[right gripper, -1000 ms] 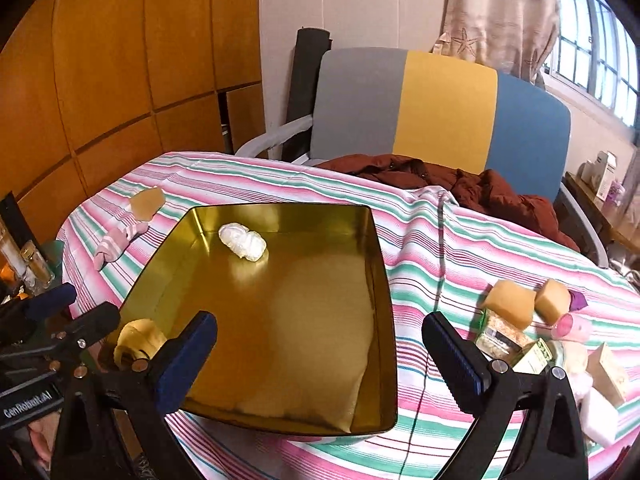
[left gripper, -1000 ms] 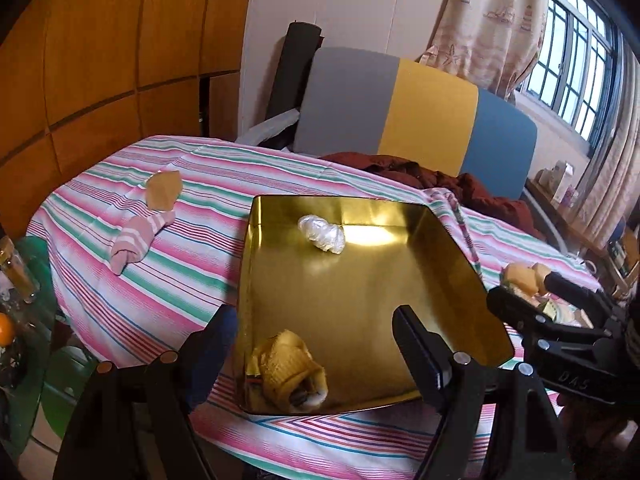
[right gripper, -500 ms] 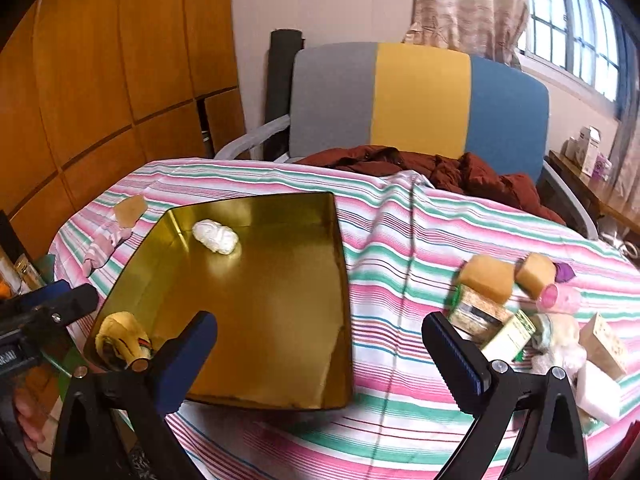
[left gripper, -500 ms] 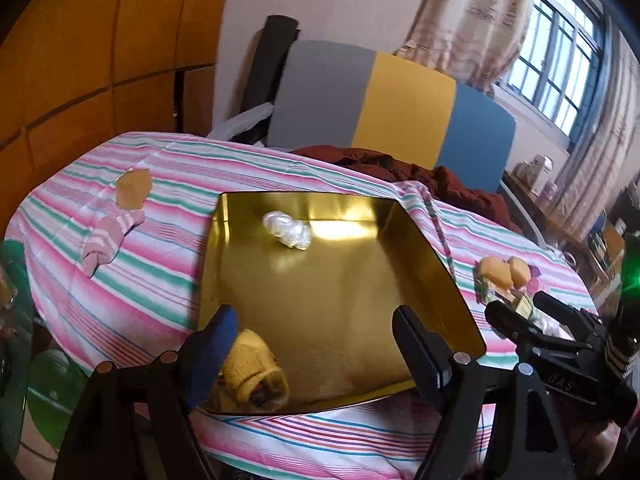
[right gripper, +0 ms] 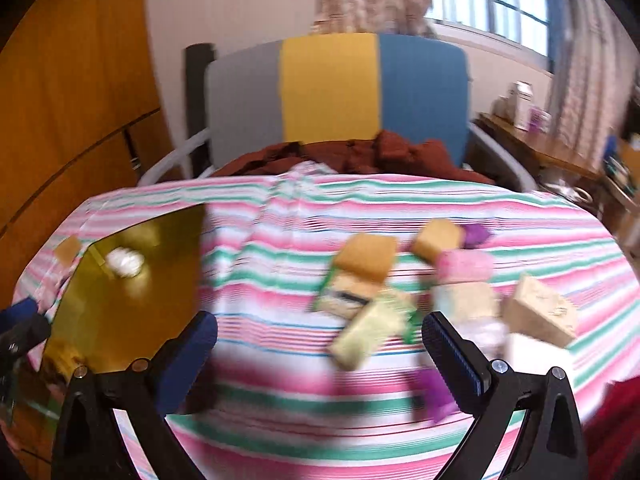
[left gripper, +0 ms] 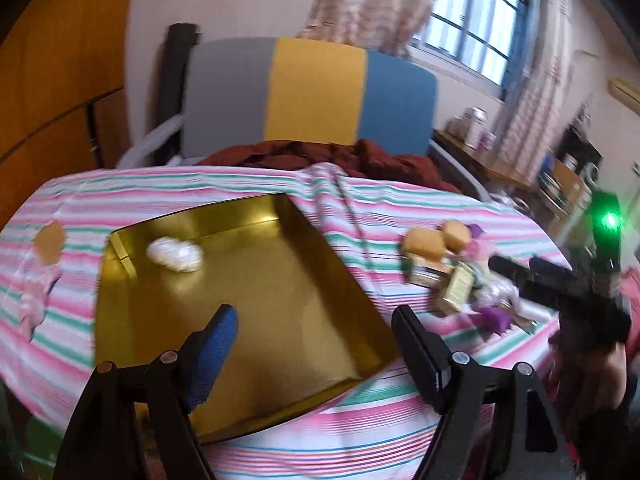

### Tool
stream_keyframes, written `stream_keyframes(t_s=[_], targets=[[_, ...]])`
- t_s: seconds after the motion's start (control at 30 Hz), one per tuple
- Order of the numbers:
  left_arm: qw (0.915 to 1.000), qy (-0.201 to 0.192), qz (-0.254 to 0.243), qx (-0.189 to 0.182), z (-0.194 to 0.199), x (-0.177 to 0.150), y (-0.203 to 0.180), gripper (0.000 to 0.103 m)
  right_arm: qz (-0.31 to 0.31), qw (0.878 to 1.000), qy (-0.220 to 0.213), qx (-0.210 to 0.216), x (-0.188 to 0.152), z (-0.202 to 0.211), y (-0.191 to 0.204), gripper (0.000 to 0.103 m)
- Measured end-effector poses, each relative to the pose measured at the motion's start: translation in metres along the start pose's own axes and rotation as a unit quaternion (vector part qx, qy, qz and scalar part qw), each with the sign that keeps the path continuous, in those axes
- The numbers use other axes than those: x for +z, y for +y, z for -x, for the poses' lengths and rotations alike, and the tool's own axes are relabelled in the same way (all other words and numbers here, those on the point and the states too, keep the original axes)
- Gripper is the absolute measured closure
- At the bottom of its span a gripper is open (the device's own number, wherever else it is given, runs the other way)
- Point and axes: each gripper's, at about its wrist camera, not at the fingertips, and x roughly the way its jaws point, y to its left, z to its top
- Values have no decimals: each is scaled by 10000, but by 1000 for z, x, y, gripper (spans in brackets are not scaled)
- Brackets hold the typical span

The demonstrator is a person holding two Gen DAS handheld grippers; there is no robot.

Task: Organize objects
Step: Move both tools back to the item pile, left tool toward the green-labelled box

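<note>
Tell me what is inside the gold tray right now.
The gold tray holds a white crumpled bundle near its far corner. In the right wrist view a blurred yellowish item lies at its near corner; the left gripper covers that corner in the left wrist view.

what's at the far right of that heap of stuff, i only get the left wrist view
Observer: A tan box lies furthest right; in your view the right gripper hides it.
Operator: is that gripper holding anything
Observer: No. Its fingers stand open with nothing between them.
Operator: anything in the tray besides the white bundle
Observer: Yes, a blurred yellowish thing in the tray's near corner, hidden behind a left finger in your view.
</note>
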Motion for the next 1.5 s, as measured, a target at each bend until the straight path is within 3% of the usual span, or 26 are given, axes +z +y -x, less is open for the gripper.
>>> stream_keyframes(t_s=[0.17, 0.4, 0.5, 0.8, 1.1, 1.27, 1.43, 1.47, 1.5], targets=[[9972, 72, -587, -453, -14, 8, -49, 23, -432, 9979, -85, -477, 22, 2, -71, 0], [9833, 264, -1517, -974, -48, 8, -118, 25, -1459, 9841, -342, -956, 38, -9, -166, 0], [9773, 462, -1749, -1099, -72, 4, -142, 29, -2037, 9764, -202, -690, 34, -18, -187, 0], [9743, 824, -1818, -1040, -133, 4, -169, 32, -2782, 9598, -16, -363, 25, -24, -216, 0], [9738, 1096, -1722, -1007, -175, 3, -175, 37, -2698, 9625, 115, -241, 23, -31, -211, 0], [9730, 1162, -1750, -951, -187, -2, -178, 52, -2707, 9623, 168, -202, 21, -32, -212, 0], [9713, 1141, -1787, -1079, -186, -10, -179, 53, -2630, 9642, 290, -194, 22, -38, -210, 0], [9701, 1121, -1836, -1127, -185, -12, -180, 65, -2614, 9646, 299, -202, 22, -39, -210, 0], [9686, 1087, -1902, -1175, -182, -14, -181, 69, -2605, 9648, 302, -205, 22, -39, -210, 0]])
